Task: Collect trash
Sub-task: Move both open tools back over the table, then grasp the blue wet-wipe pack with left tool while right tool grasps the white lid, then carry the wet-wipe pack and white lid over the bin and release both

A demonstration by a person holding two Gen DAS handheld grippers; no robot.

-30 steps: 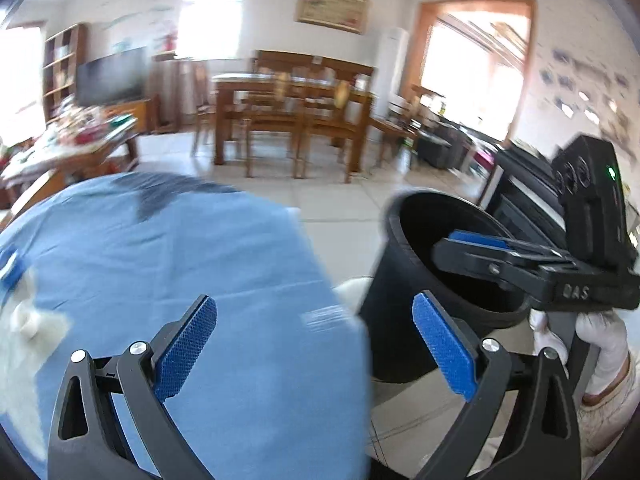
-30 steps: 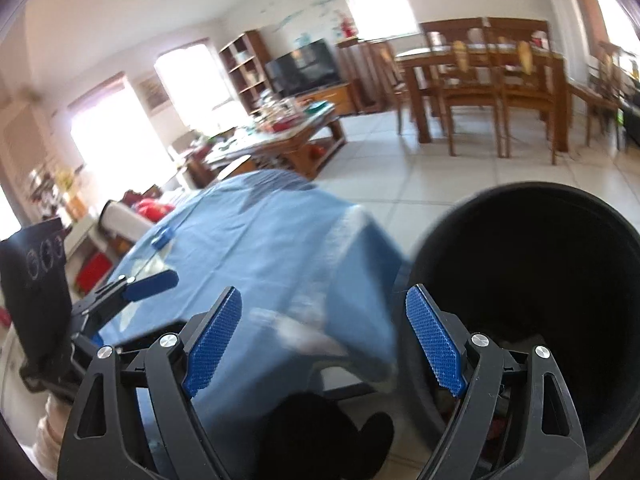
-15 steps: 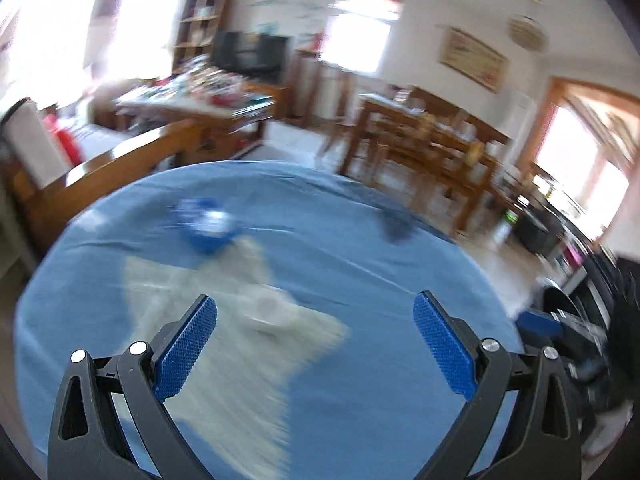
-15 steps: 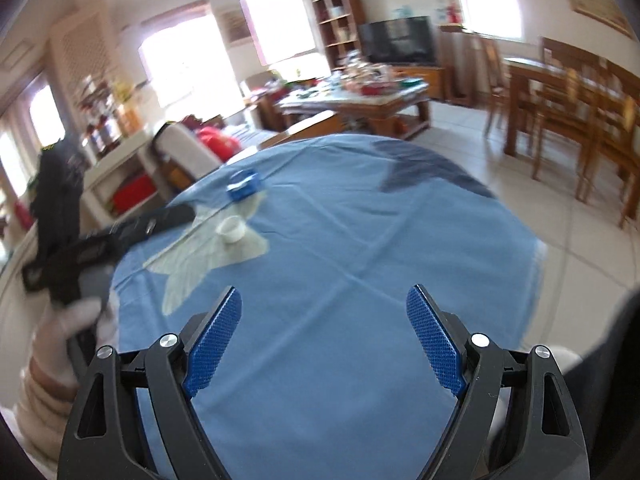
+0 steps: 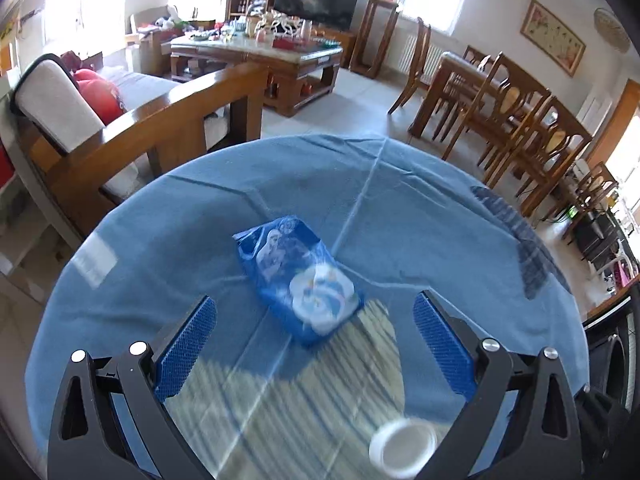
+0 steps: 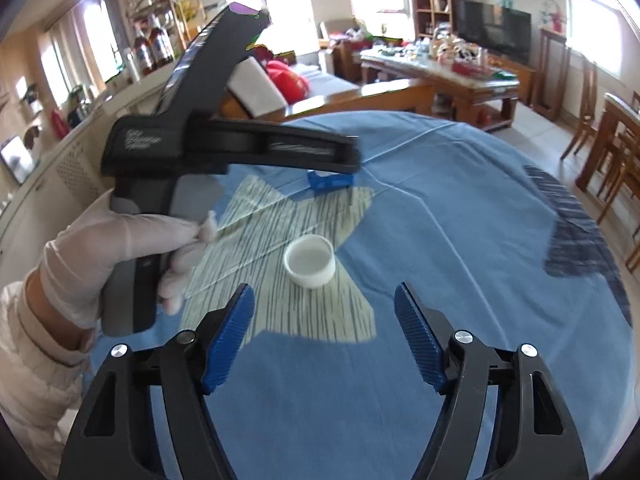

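Observation:
A blue printed packet (image 5: 298, 276) lies on the round blue tablecloth (image 5: 400, 208), just ahead of my left gripper (image 5: 312, 332), which is open and empty. A small white cup (image 5: 402, 446) stands on a striped pale sheet (image 5: 288, 384) near that gripper's right finger. In the right wrist view the same white cup (image 6: 309, 256) sits on the striped sheet (image 6: 288, 256), a short way ahead of my right gripper (image 6: 324, 322). Its jaws are closing with nothing between them. The blue packet (image 6: 330, 180) lies farther back, partly under the left gripper's body (image 6: 224, 148), held by a gloved hand (image 6: 108, 252).
A wooden sofa (image 5: 160, 120) stands behind the table at the left, a cluttered coffee table (image 5: 256, 56) beyond it. Dining chairs (image 5: 516, 120) stand at the right. A dark patch (image 6: 576, 236) marks the cloth's right side.
Both grippers swung left from the black bin to over the table. The packet and white cup now lie close ahead. The right gripper's jaws have narrowed.

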